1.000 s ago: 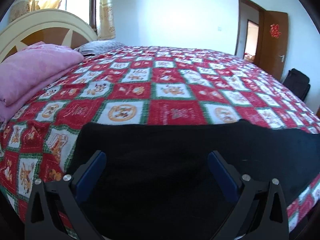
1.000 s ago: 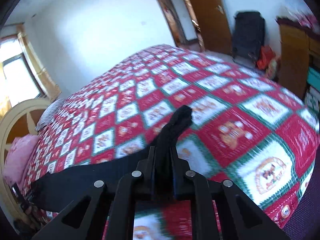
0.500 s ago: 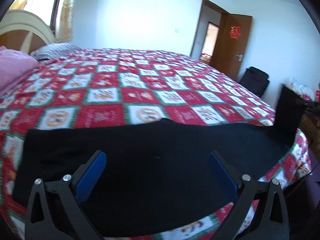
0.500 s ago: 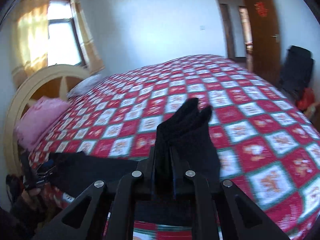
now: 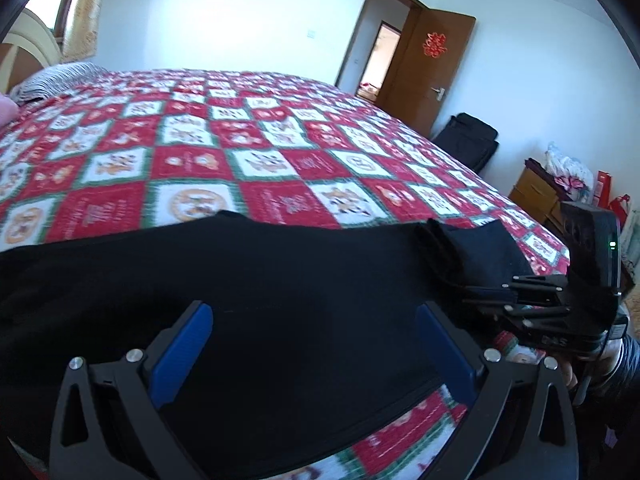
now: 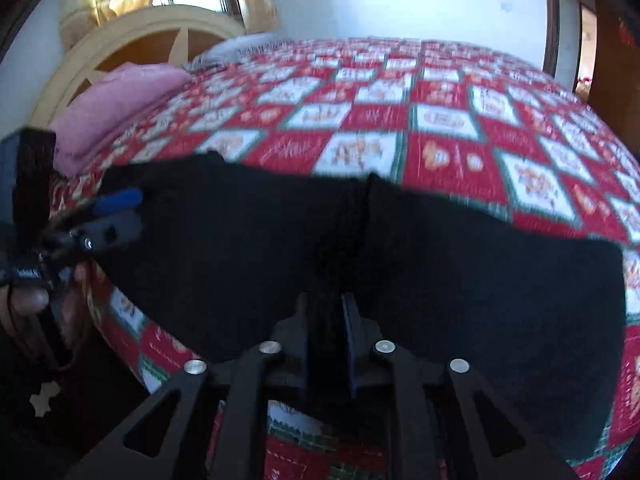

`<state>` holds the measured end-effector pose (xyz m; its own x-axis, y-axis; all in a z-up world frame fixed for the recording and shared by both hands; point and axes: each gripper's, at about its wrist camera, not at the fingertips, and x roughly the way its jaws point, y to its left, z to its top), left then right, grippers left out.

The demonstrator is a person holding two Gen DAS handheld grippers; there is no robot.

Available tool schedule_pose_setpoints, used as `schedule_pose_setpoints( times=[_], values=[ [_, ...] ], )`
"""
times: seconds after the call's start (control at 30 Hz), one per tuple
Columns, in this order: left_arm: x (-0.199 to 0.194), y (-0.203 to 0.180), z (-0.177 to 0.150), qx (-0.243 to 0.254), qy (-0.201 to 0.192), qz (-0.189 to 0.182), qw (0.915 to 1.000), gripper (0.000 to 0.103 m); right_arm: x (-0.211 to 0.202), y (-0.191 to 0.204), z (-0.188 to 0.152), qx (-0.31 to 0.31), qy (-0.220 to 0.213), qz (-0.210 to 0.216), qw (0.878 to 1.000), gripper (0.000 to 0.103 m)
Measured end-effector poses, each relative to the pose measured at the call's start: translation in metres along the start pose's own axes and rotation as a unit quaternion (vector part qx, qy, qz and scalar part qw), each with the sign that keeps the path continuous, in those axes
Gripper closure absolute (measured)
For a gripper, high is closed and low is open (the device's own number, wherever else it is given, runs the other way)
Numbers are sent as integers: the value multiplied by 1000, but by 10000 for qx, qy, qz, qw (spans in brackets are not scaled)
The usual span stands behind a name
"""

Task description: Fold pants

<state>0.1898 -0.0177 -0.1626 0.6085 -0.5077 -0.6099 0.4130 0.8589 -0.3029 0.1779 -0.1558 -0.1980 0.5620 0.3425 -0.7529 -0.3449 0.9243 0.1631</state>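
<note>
Black pants [image 5: 280, 300] lie spread along the near edge of the bed [image 5: 240, 152]; they also fill the right wrist view [image 6: 460, 264]. My left gripper [image 5: 312, 344] is open, its blue pads [image 5: 180, 352] wide apart above the dark cloth. It also shows at the left of the right wrist view [image 6: 116, 212]. My right gripper [image 6: 329, 320] is shut on a bunched fold of the pants and carries that end over the rest of the cloth. It shows at the right of the left wrist view [image 5: 480, 292] with the fold standing up from it.
A red, white and green quilt covers the bed. A pink blanket [image 6: 120, 104] and a cream headboard [image 6: 132, 40] are at the head end. A brown door [image 5: 428, 64], a black bag [image 5: 472, 140] and a wooden cabinet [image 5: 536, 196] stand past the far side.
My right gripper has carried the held end of the pants toward my left gripper, folding the cloth over itself. The left gripper stays open and has turned to the right.
</note>
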Motion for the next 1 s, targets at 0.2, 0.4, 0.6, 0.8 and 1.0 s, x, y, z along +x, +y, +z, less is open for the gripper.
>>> schedule_pose_setpoints(
  times=[0.2,0.4,0.6,0.8,1.0],
  values=[
    [21,-28,7,-4,156,-378,9992,0,-38,-7,-15,-19,-32,462,9989,60],
    [43,-68,14,285,343,-722,9964,13,-72,-37,-32,545,-443,473,9964,60],
    [77,-92,19,176,743,-936,9927,41,-95,-67,-49,1106,-1235,309,9857,60],
    [89,-103,20,77,787,-736,9942,51,-108,-93,-58,1593,-1707,227,9721,60],
    [83,-107,21,126,787,-733,9941,91,-111,-109,-63,1920,-1853,152,9636,60]
  ],
)
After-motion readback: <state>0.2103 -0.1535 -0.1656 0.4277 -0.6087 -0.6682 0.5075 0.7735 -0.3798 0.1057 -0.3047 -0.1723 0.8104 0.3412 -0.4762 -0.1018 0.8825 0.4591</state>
